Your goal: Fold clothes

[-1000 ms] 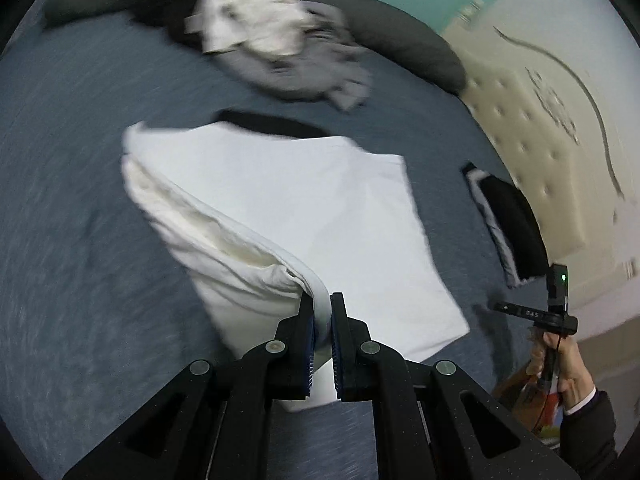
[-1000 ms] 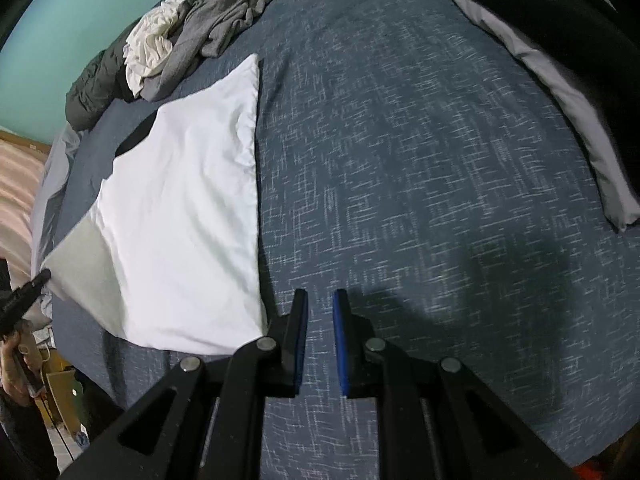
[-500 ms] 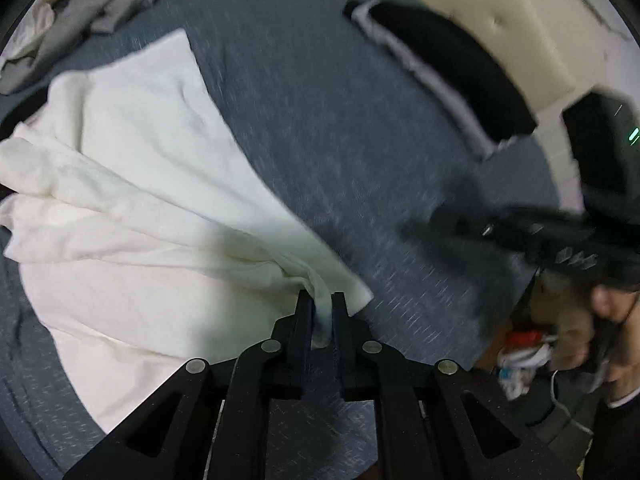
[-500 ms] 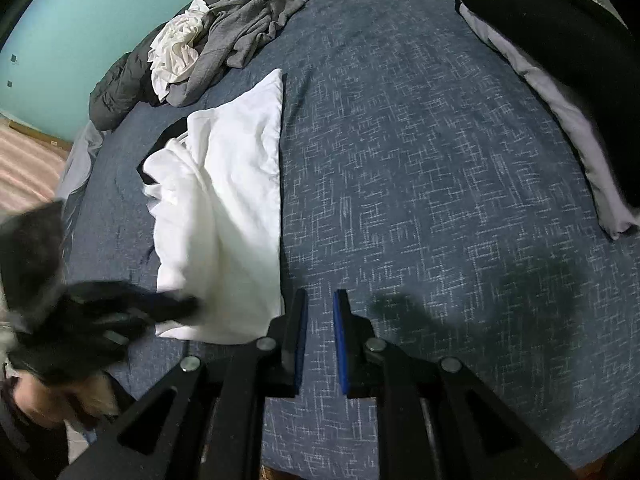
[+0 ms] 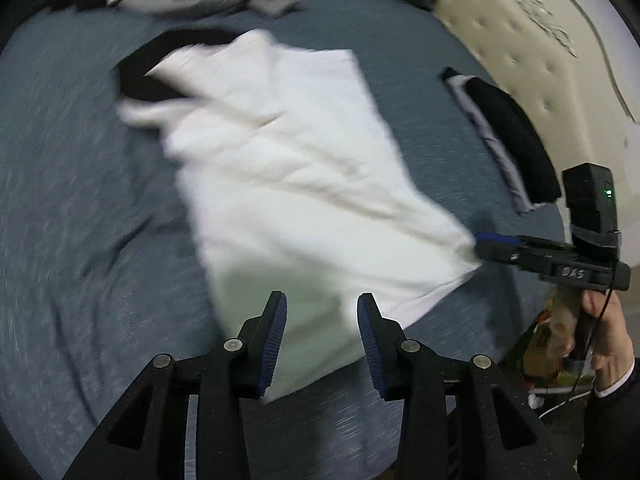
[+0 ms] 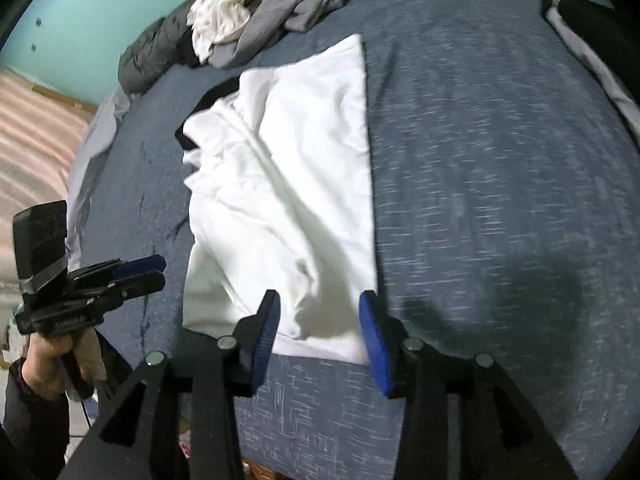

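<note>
**Two grippers over a white shirt on a bed**

A white shirt lies rumpled and partly folded on a blue-grey bed. Its near hem sits just ahead of both pairs of jaws.

The left gripper has its jaws opening, standing moderately wide. The shirt's near corner shows in the gap between the blue pads, but the pads do not press on it. To the right of these jaws, the right gripper reaches toward the shirt's right corner; from this side view, contact cannot be told. A hand in a dark sleeve holds its grip.

In the right wrist view, the right gripper also has jaws opening, with the shirt's hem seen between them and nothing clamped. Left of these jaws, the left gripper hangs beside the shirt, apart from it.

Far ahead of the jaws lies a heap of grey and white clothes. A black pillow lies ahead and to the right, by a cream padded headboard.
</note>
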Demonstrator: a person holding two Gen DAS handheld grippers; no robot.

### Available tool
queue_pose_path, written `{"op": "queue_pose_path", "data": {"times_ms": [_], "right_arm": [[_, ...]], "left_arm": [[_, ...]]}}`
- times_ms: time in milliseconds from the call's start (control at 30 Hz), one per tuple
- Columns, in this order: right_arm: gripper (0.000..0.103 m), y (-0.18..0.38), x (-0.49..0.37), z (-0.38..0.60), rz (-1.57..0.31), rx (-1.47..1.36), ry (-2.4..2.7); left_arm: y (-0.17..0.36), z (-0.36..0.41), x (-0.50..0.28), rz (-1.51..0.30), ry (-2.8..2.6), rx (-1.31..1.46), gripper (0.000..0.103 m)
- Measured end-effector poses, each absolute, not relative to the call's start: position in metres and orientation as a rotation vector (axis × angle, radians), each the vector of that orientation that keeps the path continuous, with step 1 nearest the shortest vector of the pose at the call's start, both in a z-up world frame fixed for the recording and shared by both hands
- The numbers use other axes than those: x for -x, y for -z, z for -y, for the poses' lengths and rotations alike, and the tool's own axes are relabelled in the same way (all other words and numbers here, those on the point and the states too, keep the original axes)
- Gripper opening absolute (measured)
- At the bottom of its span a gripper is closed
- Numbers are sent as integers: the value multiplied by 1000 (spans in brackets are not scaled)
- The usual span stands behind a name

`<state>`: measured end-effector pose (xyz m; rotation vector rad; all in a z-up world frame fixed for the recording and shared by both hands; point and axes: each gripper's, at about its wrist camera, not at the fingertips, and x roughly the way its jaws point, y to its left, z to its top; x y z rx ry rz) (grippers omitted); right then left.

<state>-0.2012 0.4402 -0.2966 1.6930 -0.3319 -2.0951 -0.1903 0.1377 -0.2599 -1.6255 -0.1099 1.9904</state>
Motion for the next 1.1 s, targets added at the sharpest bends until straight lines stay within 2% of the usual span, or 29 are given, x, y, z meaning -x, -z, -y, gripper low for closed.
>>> {"op": "queue_pose_path", "data": {"times_ms": [233,367,433,467,500,900,1100], "right_arm": [[45,322,206,-422,274,-1778,2089],[17,325,202,-421,283,-1766,2091],[10,323,199,-421,272,-1746,2101],[8,321,198,-421,266,-1734,2108],[8,318,197,-421,261,-1721,2117],[5,275,177,-431,193,-1659,2143],[5,307,175,-433,214,-1753,2125]], "left_arm": [[298,-107,173,198,-1955,1715,40],[309,-100,170,287,-1918,1725,39],[312,-98,169,313,-1911,1712,38],[313,-97,169,325,-1907,1706,22],[311,-97,168,320,-1905,1702,5],[276,-86,159,234,-1910,1613,3],[296,-91,155,196,-1910,1661,3]]}}
